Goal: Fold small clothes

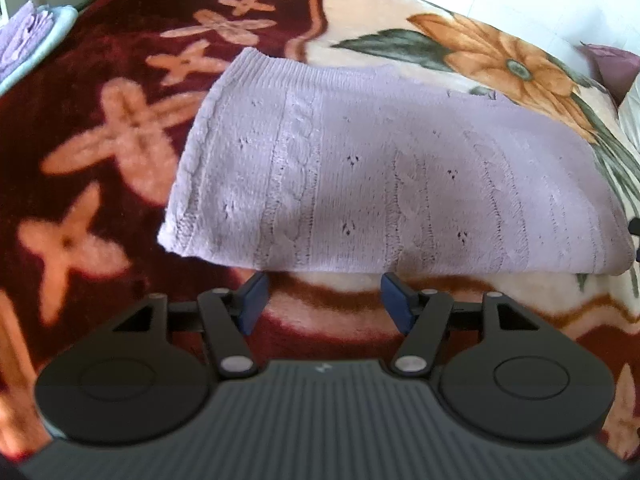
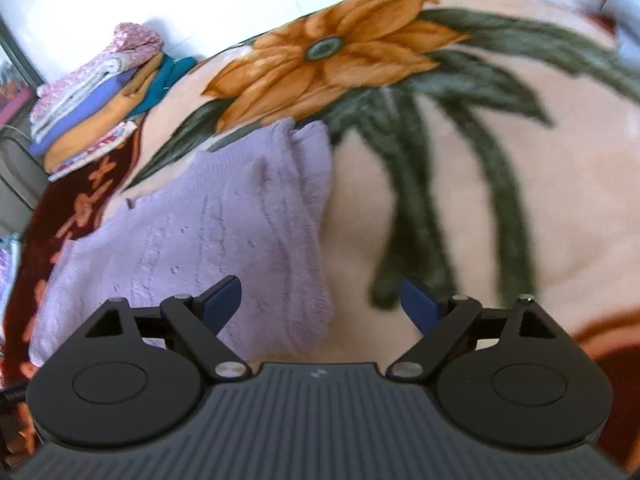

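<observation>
Sweater: lilac knit sweater (image 1: 384, 172), folded, lies flat on the flowered blanket (image 1: 100, 160).
Left claw (image 1: 323, 300): jaws apart, empty, just before the sweater's near edge.
Right claw (image 2: 320, 304): spread wide, empty, over the sweater's right end.
Right view only: whole stack of folded clothes (image 2: 100, 100) at the blanket's far edge.
Left view only: purple cloth (image 1: 24, 36) at far left.

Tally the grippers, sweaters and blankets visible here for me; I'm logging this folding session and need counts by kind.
Lilac knitted sweater, folded: 1
Grippers, both open with nothing between the fingers: 2 (left gripper, right gripper)
Floral blanket underneath: 1
Total: 4
</observation>
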